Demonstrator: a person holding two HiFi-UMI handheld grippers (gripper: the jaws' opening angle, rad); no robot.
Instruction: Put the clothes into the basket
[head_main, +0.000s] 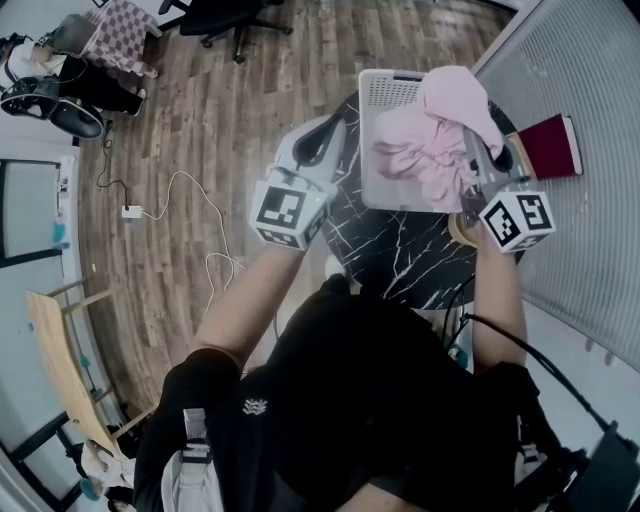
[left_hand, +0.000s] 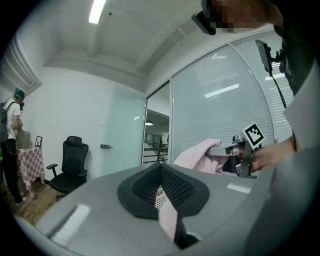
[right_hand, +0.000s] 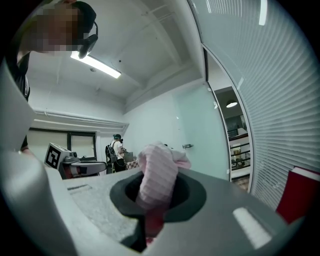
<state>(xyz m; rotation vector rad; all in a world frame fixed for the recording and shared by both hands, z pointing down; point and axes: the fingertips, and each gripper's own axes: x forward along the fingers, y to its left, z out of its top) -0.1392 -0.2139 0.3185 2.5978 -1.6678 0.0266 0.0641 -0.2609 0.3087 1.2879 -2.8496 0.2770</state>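
Nearest the lens sits the person's black top (head_main: 380, 400); beyond it, both tools reach over the marble table (head_main: 400, 255). The right gripper (head_main: 470, 150) is clamped on the pink garment (head_main: 430, 135), which lies bunched over the white basket (head_main: 388, 95) and partly drapes its far rim. The left gripper (head_main: 335, 128) is just beside the basket's left wall, jaws nearly together, with a pink strip (left_hand: 167, 220) apparently pinched between them. Step in hand: depositing. The next move calls for lowering, releasing, and confirming nothing overhangs.
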